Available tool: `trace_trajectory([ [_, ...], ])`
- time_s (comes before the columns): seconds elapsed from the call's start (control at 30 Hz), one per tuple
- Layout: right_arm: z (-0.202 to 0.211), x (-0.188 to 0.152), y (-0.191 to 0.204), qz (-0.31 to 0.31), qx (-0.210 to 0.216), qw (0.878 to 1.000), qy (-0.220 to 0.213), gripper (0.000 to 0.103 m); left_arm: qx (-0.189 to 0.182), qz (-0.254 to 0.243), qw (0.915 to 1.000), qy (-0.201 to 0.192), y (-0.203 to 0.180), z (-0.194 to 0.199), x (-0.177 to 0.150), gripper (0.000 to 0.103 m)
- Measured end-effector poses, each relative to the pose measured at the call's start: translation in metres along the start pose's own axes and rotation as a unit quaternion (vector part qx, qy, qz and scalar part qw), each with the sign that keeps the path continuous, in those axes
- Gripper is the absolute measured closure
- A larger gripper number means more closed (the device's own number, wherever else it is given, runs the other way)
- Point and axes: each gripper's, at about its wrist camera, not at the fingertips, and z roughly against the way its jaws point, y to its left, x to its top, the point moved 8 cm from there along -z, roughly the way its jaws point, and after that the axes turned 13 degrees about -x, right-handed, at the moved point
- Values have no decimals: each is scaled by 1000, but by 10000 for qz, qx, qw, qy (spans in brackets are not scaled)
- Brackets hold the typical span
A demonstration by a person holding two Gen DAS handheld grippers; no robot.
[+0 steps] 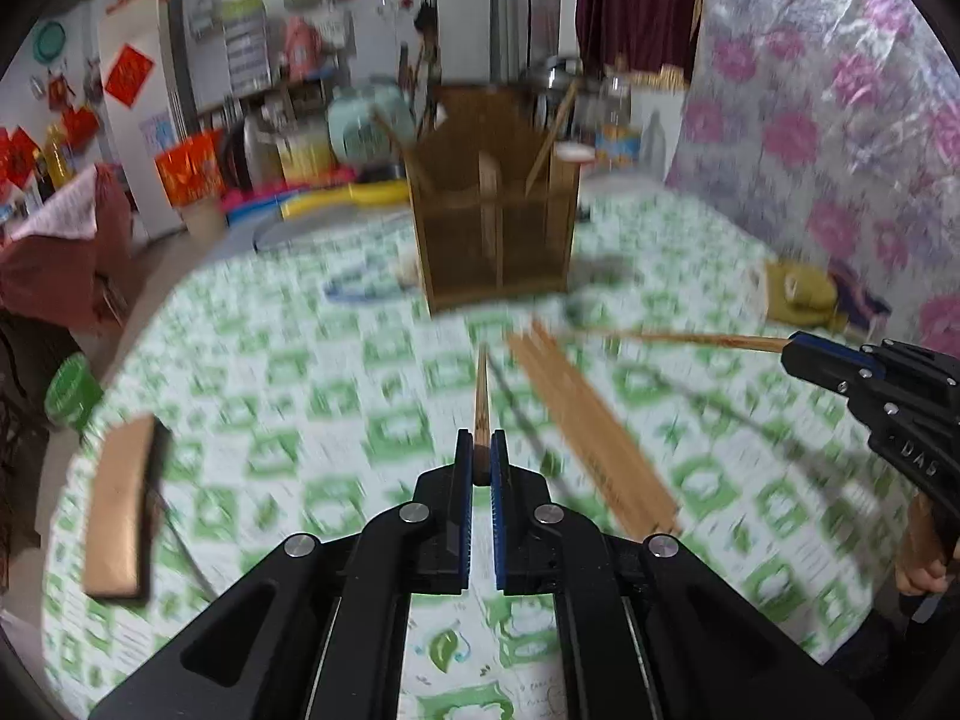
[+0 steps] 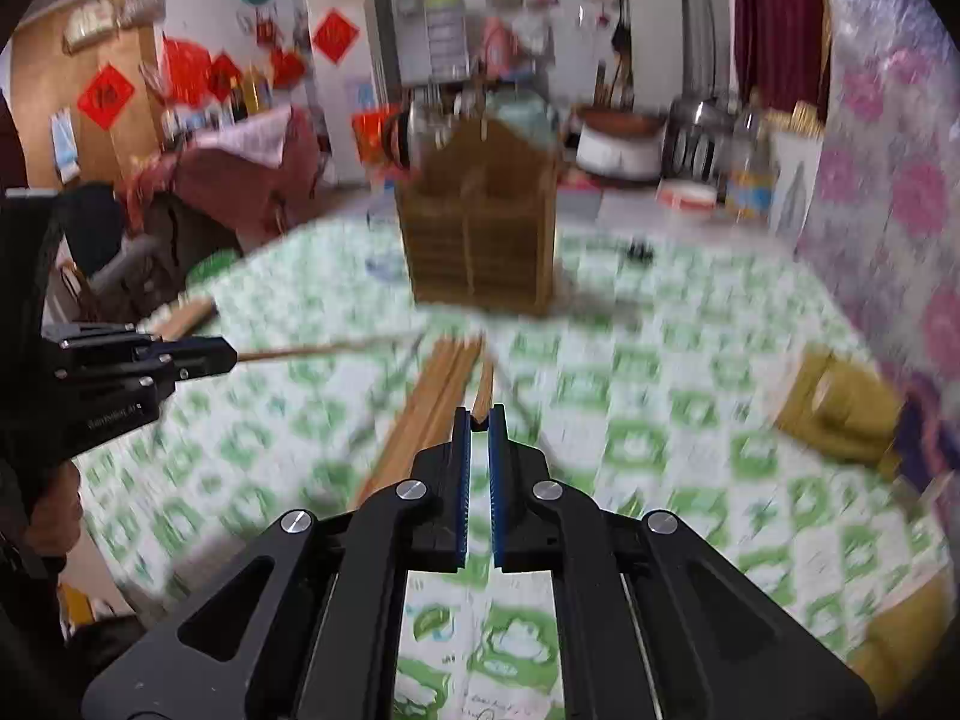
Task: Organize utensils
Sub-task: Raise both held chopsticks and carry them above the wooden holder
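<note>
Two grippers each pinch one chopstick above the green-checked table (image 1: 252,360): left gripper (image 1: 481,450) nearly closed on its chopstick (image 1: 480,402), right gripper (image 2: 479,423) likewise on another chopstick (image 2: 483,387). Loose chopsticks (image 1: 588,420) lie mid-table; the wooden holder (image 1: 495,222) stands toward the far edge.

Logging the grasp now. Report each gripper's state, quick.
Left gripper: closed on a chopstick.
Right gripper: closed on a chopstick.
</note>
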Motion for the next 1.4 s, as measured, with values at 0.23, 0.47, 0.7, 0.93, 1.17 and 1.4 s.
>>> trace_trajectory([
  [0.23, 40, 56, -13, -135, 15, 9983, -571, 97, -91, -103, 9991, -413, -10, 35, 49, 97],
  [0.47, 60, 83, -19, -122, -37, 9969, -779, 97, -321, -7, 9985, -439, -11, 46, 82, 97],
  [0.7, 59, 132, -27, -246, -126, 9939, -1067, 97, -266, 22, 9983, -515, -5, 46, 130, 97],
  [0.93, 46, 207, -33, -662, -119, 9859, -1535, 97, -115, 4, 9957, -922, 3, 50, 206, 97],
  [1.17, -2, 258, -28, -928, -74, 9804, -1738, 97, 56, 46, 9960, -894, 23, 13, 241, 97],
  [1.4, -67, 264, -29, -1001, -119, 9824, -1571, 97, -55, 253, 9981, -553, 54, -33, 228, 97],
])
